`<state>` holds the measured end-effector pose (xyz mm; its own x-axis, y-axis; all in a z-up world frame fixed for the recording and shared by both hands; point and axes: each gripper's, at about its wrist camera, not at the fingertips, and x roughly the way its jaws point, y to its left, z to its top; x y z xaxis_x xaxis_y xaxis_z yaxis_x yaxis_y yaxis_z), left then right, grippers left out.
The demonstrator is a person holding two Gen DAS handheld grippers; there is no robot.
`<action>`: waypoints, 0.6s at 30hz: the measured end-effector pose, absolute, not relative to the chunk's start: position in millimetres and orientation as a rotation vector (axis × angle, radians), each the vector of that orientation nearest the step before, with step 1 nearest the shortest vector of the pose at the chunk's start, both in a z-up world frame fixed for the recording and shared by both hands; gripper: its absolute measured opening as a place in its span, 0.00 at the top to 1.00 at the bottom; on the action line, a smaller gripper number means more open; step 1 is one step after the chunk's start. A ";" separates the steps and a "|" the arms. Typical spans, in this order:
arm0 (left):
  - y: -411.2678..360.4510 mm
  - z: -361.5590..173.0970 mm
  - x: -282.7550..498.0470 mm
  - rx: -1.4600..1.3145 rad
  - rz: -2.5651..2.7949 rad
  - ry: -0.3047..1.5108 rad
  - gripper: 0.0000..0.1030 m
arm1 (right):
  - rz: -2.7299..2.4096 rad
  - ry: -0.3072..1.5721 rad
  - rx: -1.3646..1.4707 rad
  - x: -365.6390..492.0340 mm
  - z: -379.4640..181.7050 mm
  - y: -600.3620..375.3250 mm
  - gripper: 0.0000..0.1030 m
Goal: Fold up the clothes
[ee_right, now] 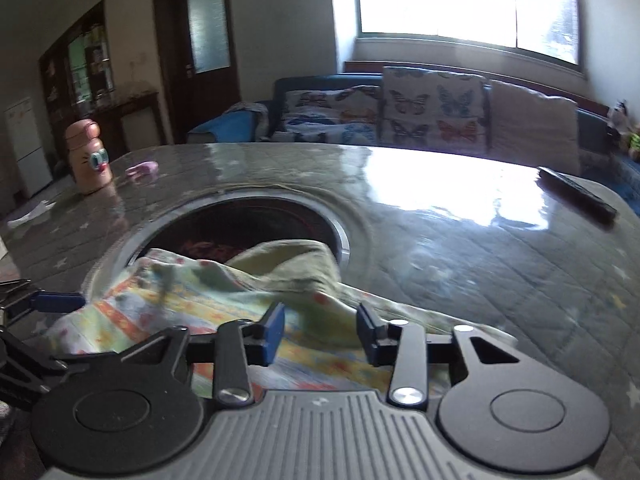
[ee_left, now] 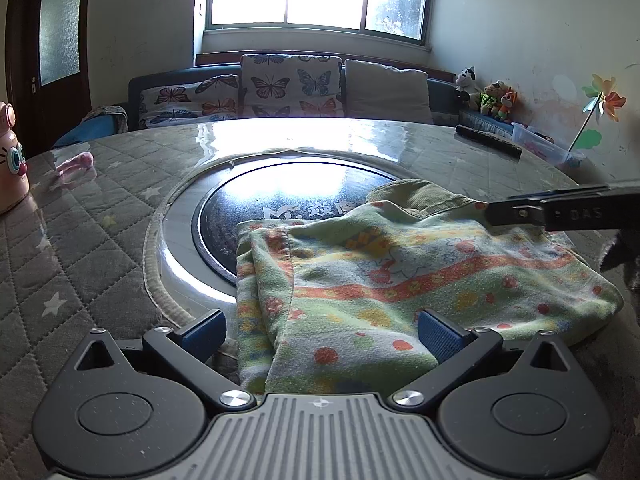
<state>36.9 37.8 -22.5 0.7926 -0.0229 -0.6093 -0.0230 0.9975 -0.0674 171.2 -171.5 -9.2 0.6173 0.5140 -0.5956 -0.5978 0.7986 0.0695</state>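
Fleecy patterned garment (ee_left: 400, 280) lies half-folded; left gripper (ee_left: 320, 332) and right gripper (ee_right: 320, 330) both gape empty, so one-layer grabs could undo it.

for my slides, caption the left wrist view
Open left claw over a green patterned fleece garment on a quilted table.

Printed in white on the dark round plate (ee_left: 288, 196) sunk into the middle of the bench: a large "M" logo followed by Chinese characters, partly covered by the patterned cloth (ee_left: 400, 280). Stamped on the black finger of the right claw (ee_left: 520, 212) entering from the right edge: "DAS". In the right wrist view, only a blurred reddish mark on the plate, unreadable.
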 end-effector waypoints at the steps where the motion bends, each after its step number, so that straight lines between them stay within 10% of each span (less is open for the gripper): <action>1: 37.9 -22.5 36.9 -0.073 0.000 0.656 0.00 | 0.658 0.640 -0.152 173.1 -9.4 -163.4 0.69; 18: 38.0 -21.6 36.9 -0.076 -0.001 0.655 0.00 | 0.813 0.683 -0.279 182.3 -13.5 -92.3 0.76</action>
<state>36.9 38.0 -21.6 0.7930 -0.0245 -0.6087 -0.0235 0.9972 -0.0708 182.3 -92.3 -13.5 0.4907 0.5731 -0.6563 -0.7452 0.6664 0.0247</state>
